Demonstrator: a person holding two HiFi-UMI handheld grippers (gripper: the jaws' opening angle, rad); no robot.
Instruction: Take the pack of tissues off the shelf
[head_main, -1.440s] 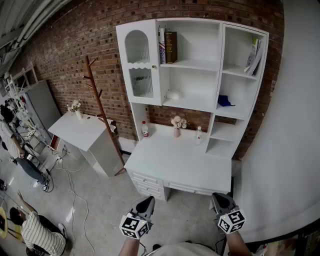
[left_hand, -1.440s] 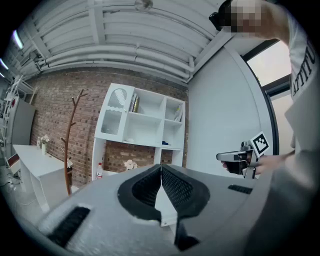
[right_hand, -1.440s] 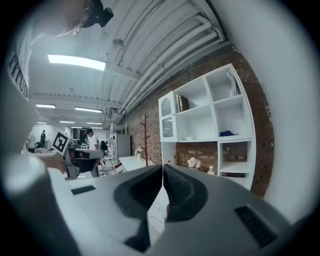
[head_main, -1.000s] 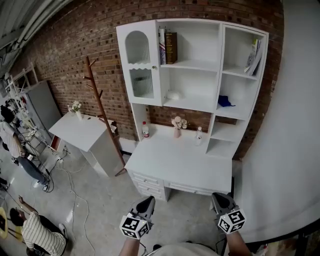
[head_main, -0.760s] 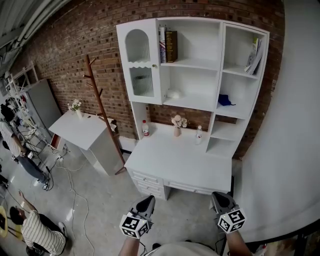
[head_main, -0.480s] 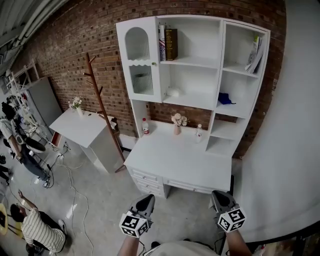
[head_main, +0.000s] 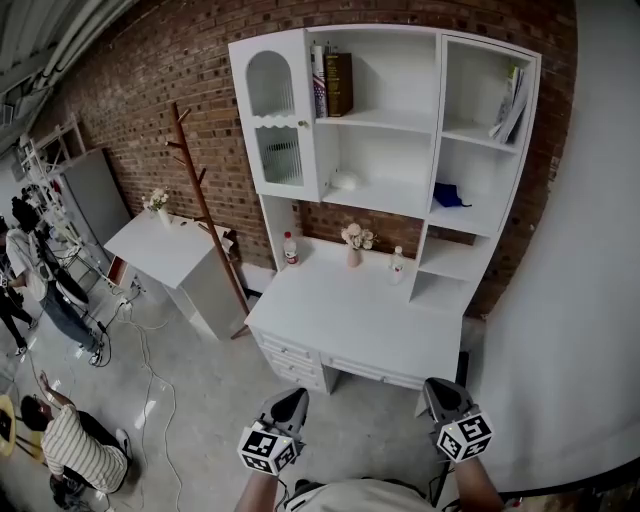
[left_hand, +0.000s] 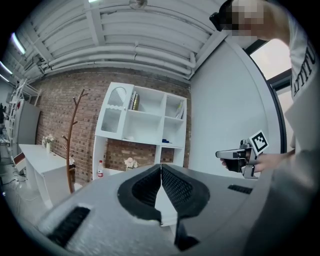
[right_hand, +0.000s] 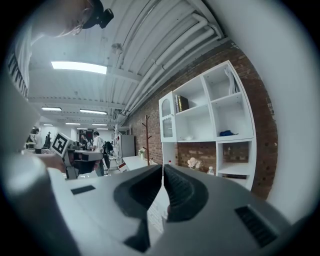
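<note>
Tissues pack (head_main: 449, 196), seemingly the small dark-blue bundle, lying in the shelf's (head_main: 437, 120) right column, second compartment down, by its left wall. High up, well apart from both grippers. Left gripper (head_main: 291, 402) and right gripper (head_main: 441, 392) closed, empty, low before the desk (head_main: 350, 320).

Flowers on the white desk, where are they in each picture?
Head view: flowers in the middle, at the desk's back edge.
Left gripper view: flowers left of middle, under the shelves.
Right gripper view: flowers right of middle, under the shelves.
Shared landmark: wooden coat stand, left of the shelves everywhere.
</note>
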